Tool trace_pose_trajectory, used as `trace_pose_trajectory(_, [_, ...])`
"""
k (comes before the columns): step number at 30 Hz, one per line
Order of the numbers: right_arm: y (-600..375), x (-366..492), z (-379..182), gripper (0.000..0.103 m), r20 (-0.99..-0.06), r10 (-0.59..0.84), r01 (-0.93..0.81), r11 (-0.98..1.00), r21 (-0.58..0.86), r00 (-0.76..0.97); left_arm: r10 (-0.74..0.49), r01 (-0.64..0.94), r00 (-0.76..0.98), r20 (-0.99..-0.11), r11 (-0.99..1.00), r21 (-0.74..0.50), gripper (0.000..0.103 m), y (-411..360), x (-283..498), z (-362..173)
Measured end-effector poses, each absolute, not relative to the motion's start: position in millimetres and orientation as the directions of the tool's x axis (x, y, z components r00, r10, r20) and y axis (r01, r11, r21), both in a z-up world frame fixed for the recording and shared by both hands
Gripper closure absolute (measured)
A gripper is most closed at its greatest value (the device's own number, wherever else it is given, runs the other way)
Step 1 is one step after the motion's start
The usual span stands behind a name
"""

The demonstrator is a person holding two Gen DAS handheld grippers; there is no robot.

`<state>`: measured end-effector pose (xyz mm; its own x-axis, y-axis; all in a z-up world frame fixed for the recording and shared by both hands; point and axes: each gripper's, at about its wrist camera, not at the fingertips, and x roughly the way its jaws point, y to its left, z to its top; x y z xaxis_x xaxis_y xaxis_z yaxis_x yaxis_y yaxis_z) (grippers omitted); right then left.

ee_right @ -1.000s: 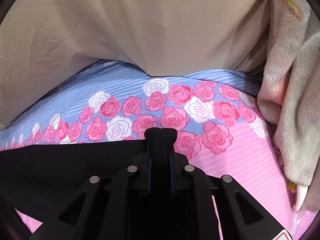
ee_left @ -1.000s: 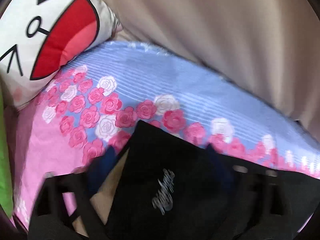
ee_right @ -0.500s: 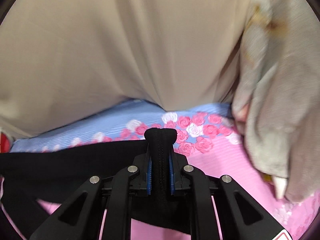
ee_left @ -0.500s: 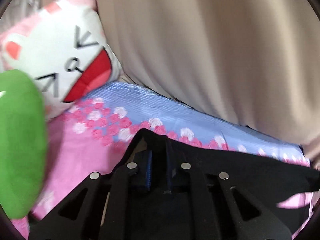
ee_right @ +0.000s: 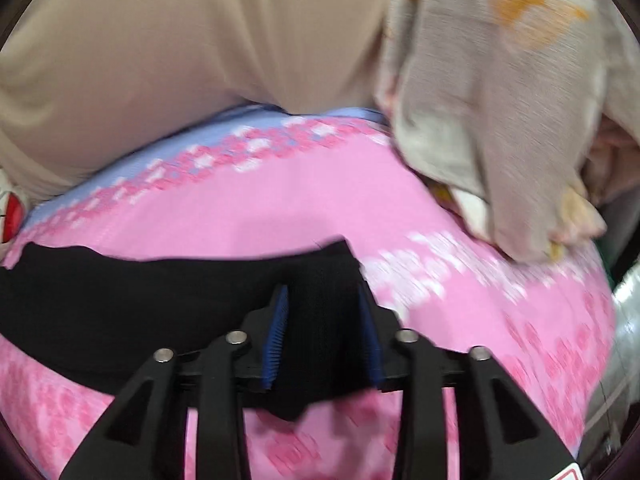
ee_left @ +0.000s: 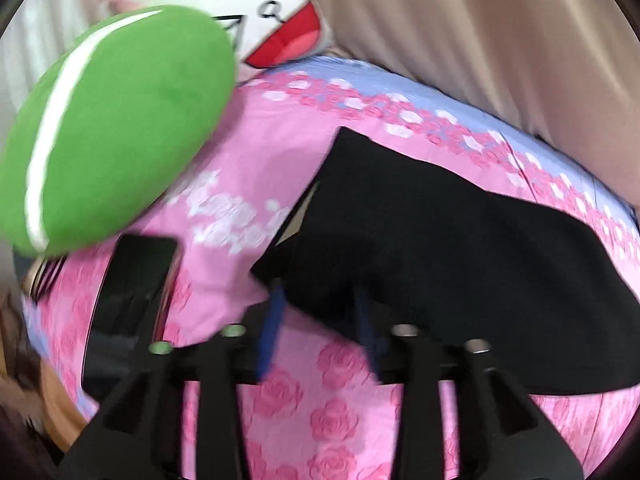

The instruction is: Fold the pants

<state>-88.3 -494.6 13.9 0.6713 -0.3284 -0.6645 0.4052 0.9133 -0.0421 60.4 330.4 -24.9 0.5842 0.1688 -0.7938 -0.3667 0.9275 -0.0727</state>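
Seemingly mid-fold: black fabric pants (ee_left: pixel 440 240) lie doubled on the pink rose-print bedsheet (ee_left: pixel 248 148); left gripper (ee_left: pixel 320 312) and right gripper (ee_right: pixel 324 320) both gape, gripping nothing; further folds likely remain.

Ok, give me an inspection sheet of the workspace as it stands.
Surface: pink rose-print bedsheet with a blue band at the far edge.
Job's things: black pants lying spread on the sheet.
Clutter: green cushion, cartoon-face pillow, beige blanket, dark flat object.
Grippers: left hand-held gripper open; right hand-held gripper open, pants fabric between its fingers.
Cables: nothing seen.
Surroundings: beige curtain behind the bed.
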Motion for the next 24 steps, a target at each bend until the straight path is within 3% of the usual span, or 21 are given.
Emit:
trace_pose_trajectory(1, [-493.7, -97.5, 13.8, 0.057, -0.656, -0.343, 0.421, 0.906, -0.042, 0.673, 0.134, -0.375, 0.611, -0.780, 0.917, -0.136, 0.027, 332.3, 50.7, -19.3])
trace_pose_trajectory(2, [-493.8, -106.5, 15.3, 0.052, -0.644, -0.355, 0.437, 0.899, -0.035, 0.677, 0.096, -0.375, 0.640, -0.762, 0.905, -0.201, 0.021, 333.7, 41.8, -15.0])
trace_pose_trajectory(6, [-489.2, -139.8, 23.0, 0.051, -0.595, -0.369, 0.483, 0.875, 0.038, 0.714, -0.080, -0.361, 0.695, -0.714, 0.820, -0.444, 0.012, 339.8, 35.2, -7.9])
trace_pose_trajectory(9, [-482.3, -150.6, 23.2, 0.049, -0.584, -0.344, 0.484, 0.870, 0.096, 0.735, -0.105, -0.389, 0.669, -0.736, 0.794, -0.467, 0.011, 335.3, 62.8, -22.7])
trace_pose_trajectory(10, [-476.8, -153.1, 20.9, 0.049, -0.585, -0.331, 0.477, 0.872, 0.110, 0.740, -0.106, -0.402, 0.659, -0.745, 0.787, -0.468, 0.020, 336.4, 74.1, -29.8])
trace_pose_trajectory(11, [-471.8, -155.9, 19.7, 0.049, -0.586, -0.329, 0.478, 0.871, 0.114, 0.740, -0.111, -0.406, 0.658, -0.745, 0.781, -0.475, 0.037, 337.6, 81.8, -33.6])
trace_pose_trajectory(12, [-468.5, -157.0, 17.0, 0.049, -0.591, -0.328, 0.478, 0.871, 0.114, 0.737, -0.125, -0.384, 0.658, -0.742, 0.793, -0.474, 0.083, 337.0, 89.6, -33.4])
trace_pose_trajectory(13, [-465.5, -157.6, 15.2, 0.049, -0.596, -0.322, 0.476, 0.872, 0.117, 0.736, -0.144, -0.353, 0.651, -0.746, 0.812, -0.466, 0.096, 335.3, 98.9, -27.4])
trace_pose_trajectory(17, [-461.8, -164.9, 12.9, 0.049, -0.578, -0.282, 0.464, 0.865, 0.192, 0.766, -0.104, -0.313, 0.717, -0.690, 0.836, -0.451, 0.096, 343.3, 85.6, 8.8])
trace_pose_trajectory(21, [-467.0, -164.4, -3.9, 0.049, -0.633, -0.262, 0.494, 0.841, 0.220, 0.728, -0.052, -0.410, 0.591, -0.805, 0.840, -0.355, 0.096, 352.6, 80.6, -38.5])
trace_pose_trajectory(24, [-472.2, -161.7, -10.9, 0.049, -0.655, -0.201, 0.491, 0.820, 0.294, 0.728, -0.032, -0.422, 0.580, -0.814, 0.843, -0.334, 0.095, 343.9, 76.8, -54.3])
